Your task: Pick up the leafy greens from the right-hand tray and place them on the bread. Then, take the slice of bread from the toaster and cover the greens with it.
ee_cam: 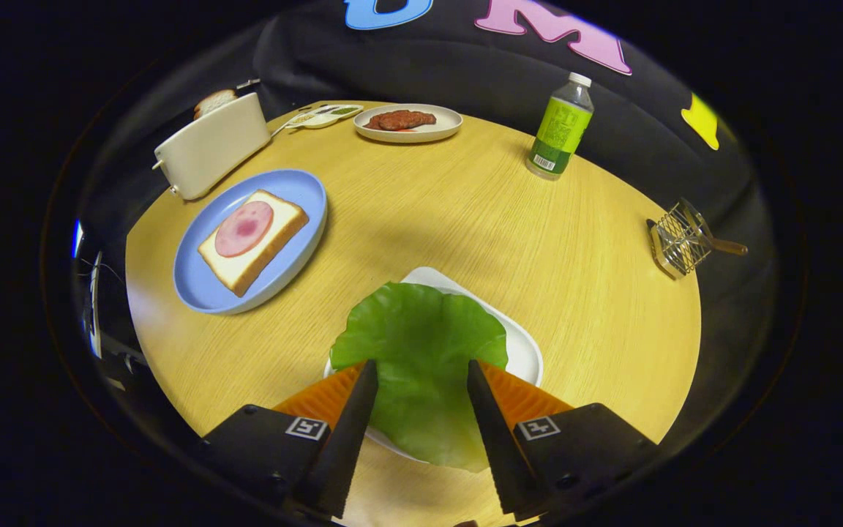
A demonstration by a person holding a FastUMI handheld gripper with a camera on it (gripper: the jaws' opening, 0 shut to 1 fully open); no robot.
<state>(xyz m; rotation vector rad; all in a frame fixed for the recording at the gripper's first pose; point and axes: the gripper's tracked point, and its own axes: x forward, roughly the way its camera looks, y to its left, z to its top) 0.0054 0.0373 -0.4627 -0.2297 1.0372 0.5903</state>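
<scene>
Here the claw (pixel 421 369) is held wide, its fingers straddling the broad green lettuce leaf (pixel 421 351), which lies on the white rectangular tray (pixel 520 344) just ahead; nothing is gripped yet. Ahead and to the left, well apart, the ham-topped bread slice (pixel 253 240) waits on the blue round plate (pixel 202 293), with bare wooden tabletop (pixel 480 219) between. Beyond it, the cream toaster (pixel 209 146) holds the second slice (pixel 214 102).

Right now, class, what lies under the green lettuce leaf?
A white tray on the wooden table. The lettuce leaf, between the open tongs, hides most of it.
</scene>
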